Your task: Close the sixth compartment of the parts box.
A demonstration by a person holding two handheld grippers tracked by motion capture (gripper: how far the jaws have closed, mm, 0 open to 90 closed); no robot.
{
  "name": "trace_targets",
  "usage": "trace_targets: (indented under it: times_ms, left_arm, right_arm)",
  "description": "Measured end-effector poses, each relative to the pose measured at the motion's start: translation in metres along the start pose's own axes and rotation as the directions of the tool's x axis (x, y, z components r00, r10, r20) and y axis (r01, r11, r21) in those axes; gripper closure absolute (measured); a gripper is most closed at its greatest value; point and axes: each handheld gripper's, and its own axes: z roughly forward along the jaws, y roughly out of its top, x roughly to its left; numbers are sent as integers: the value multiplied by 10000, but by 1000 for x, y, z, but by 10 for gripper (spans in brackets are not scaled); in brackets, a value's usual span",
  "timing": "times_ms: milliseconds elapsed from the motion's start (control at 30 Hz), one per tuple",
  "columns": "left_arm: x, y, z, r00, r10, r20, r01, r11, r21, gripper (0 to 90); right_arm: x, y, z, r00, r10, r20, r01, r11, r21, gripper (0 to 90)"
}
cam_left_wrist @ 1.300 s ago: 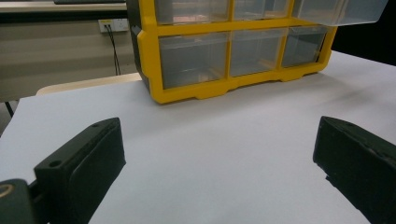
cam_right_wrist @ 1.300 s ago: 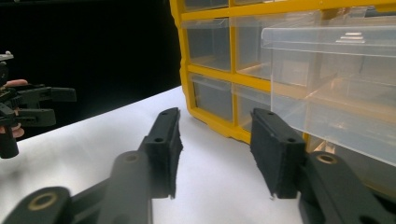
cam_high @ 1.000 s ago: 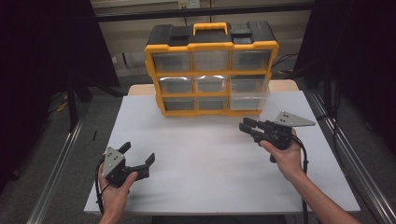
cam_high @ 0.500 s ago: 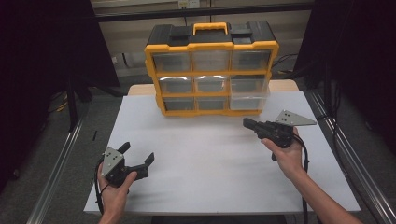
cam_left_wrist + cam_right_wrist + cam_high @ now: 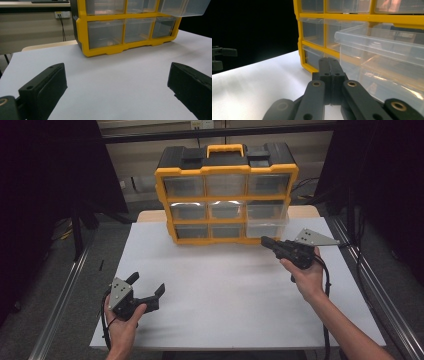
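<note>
I see the white worktop (image 5: pixel 235 295) carrying a yellow and black drawer cabinet (image 5: pixel 227 195) that stands upright at its far edge, handle on top, three rows of three clear drawers facing me. One clear drawer (image 5: pixel 267 222), in the right column toward the cabinet's lower right, sits pulled partway out of its frame; in the right gripper view it (image 5: pixel 384 50) juts forward just beyond my tool, and I cannot tell whether it holds anything. My right tool (image 5: pixel 265 241) is near the far right of the worktop, jaws pressed together with nothing between them, its tip just in front of and slightly below that drawer, close but, as far as I can tell, not touching. My left tool (image 5: pixel 147 287) rests low by the near left corner, well apart from the cabinet, jaws spread wide and empty. I judge the work to be at the drawer: it is partly out, and what remains is either pushing it home or drawing it fully out with the closed right tool, with the other eight drawers flush.
</note>
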Motion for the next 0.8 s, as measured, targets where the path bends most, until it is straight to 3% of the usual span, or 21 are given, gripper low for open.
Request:
trace_targets:
  times_ms: [267, 400, 800]
  left_arm:
    - [-1, 0, 0, 10000, -21, -49, 21, 10000, 14, 24]
    - [-1, -1, 1, 9999, -114, 124, 114, 9999, -49, 24]
    - [-1, 0, 1, 10000, 62, 34, -62, 10000, 3, 24]
  right_arm:
    - [-3, -4, 9, 9997, 15, 240, -16, 10000, 49, 900]
    - [-7, -6, 11, 9993, 58, 363, -62, 9999, 109, 900]
    - [-15, -12, 17, 9967, 1, 815, -15, 9999, 171, 900]
